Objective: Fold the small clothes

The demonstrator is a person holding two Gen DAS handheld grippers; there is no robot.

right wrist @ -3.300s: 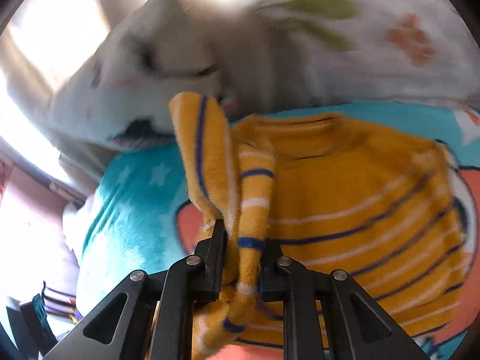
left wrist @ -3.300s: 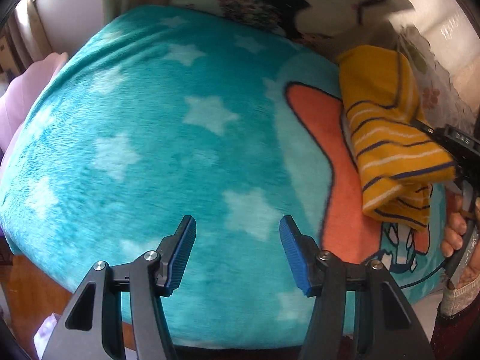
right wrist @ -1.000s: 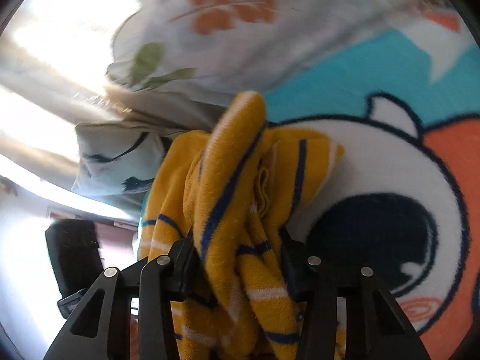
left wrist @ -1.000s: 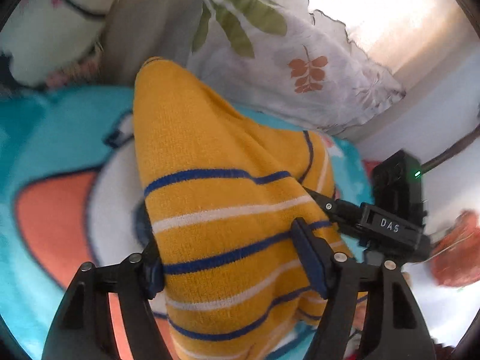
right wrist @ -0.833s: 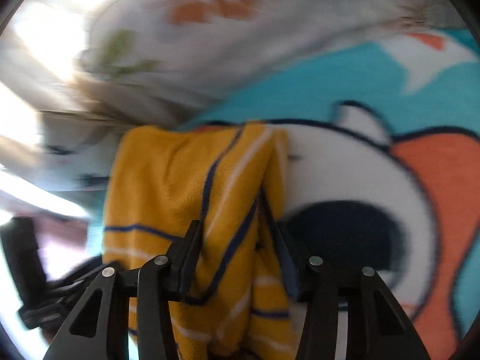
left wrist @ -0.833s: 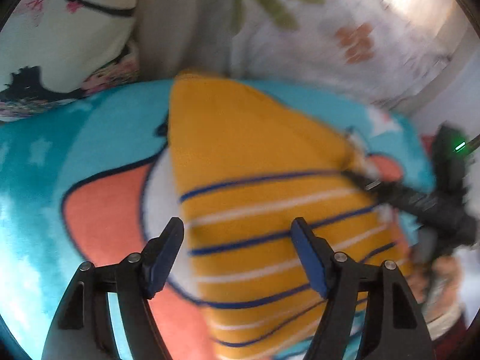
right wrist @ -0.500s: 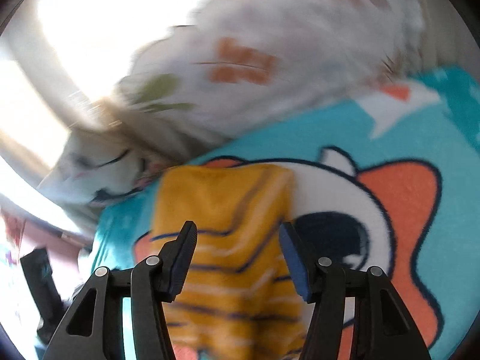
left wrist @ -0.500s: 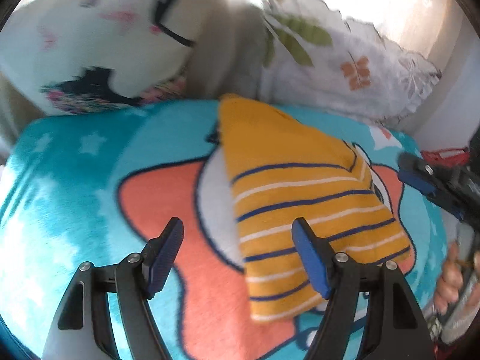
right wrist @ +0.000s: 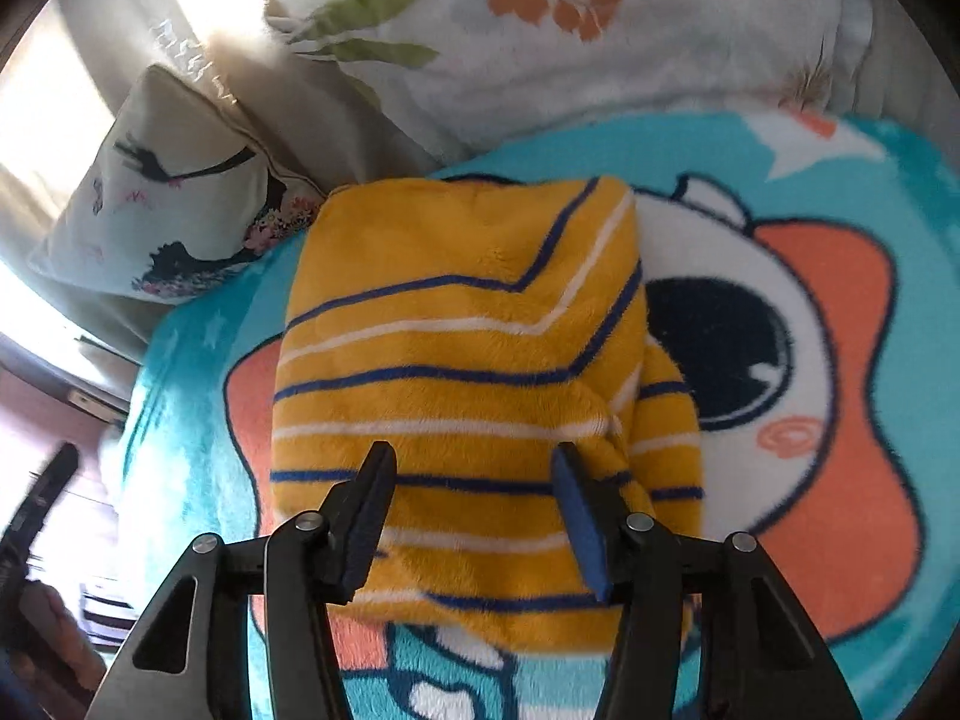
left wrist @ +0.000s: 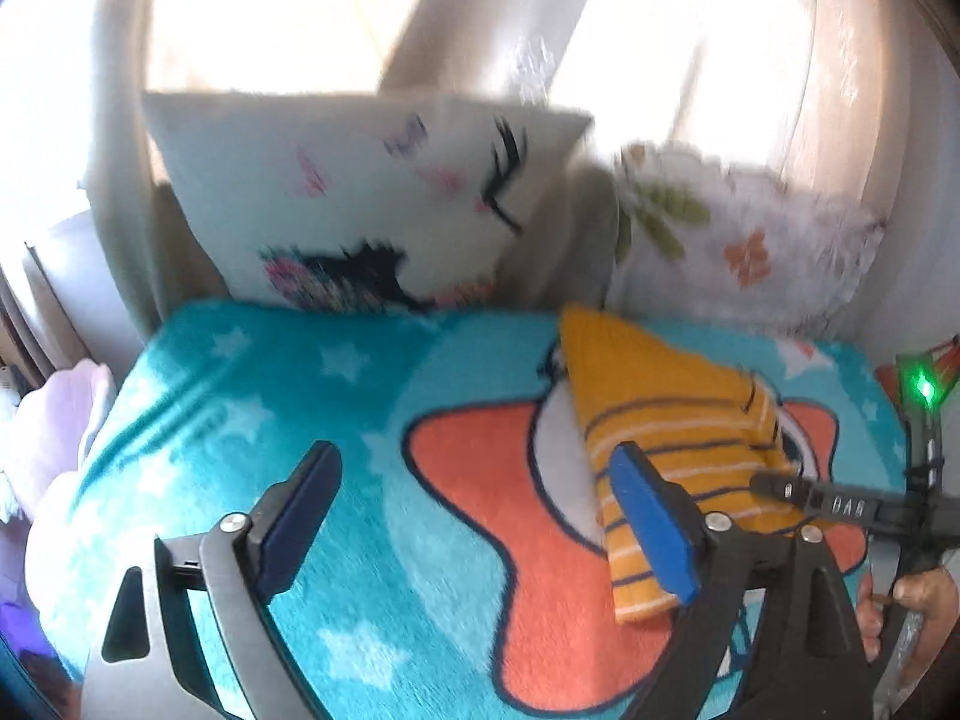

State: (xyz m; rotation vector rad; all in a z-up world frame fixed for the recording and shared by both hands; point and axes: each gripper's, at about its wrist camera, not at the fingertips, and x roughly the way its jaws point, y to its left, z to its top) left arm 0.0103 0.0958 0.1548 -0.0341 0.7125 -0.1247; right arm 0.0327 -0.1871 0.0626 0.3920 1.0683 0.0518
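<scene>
A folded yellow striped sweater (right wrist: 474,372) lies on the teal cartoon blanket (left wrist: 252,432), near two pillows (left wrist: 372,198) at the far edge; bare blanket spreads leftward. The left gripper (left wrist: 480,516) has just spread wide, empty. The right gripper (right wrist: 474,510), half-spread, has released the sweater it clamped a second ago.

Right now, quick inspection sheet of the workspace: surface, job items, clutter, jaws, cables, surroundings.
Surface: teal star blanket with an orange cartoon print, covering the work area.
Job's things: yellow striped sweater lies folded on the blanket, free of both tools.
Clutter: nothing seen on the blanket besides the sweater.
Grippers: left gripper jaws wide, nothing between them, just been opening; right gripper jaws apart above the sweater, not pressing it.
Cables: nothing seen.
Surroundings: eyelash-print pillow and floral pillow at the far edge, bright curtains behind.
</scene>
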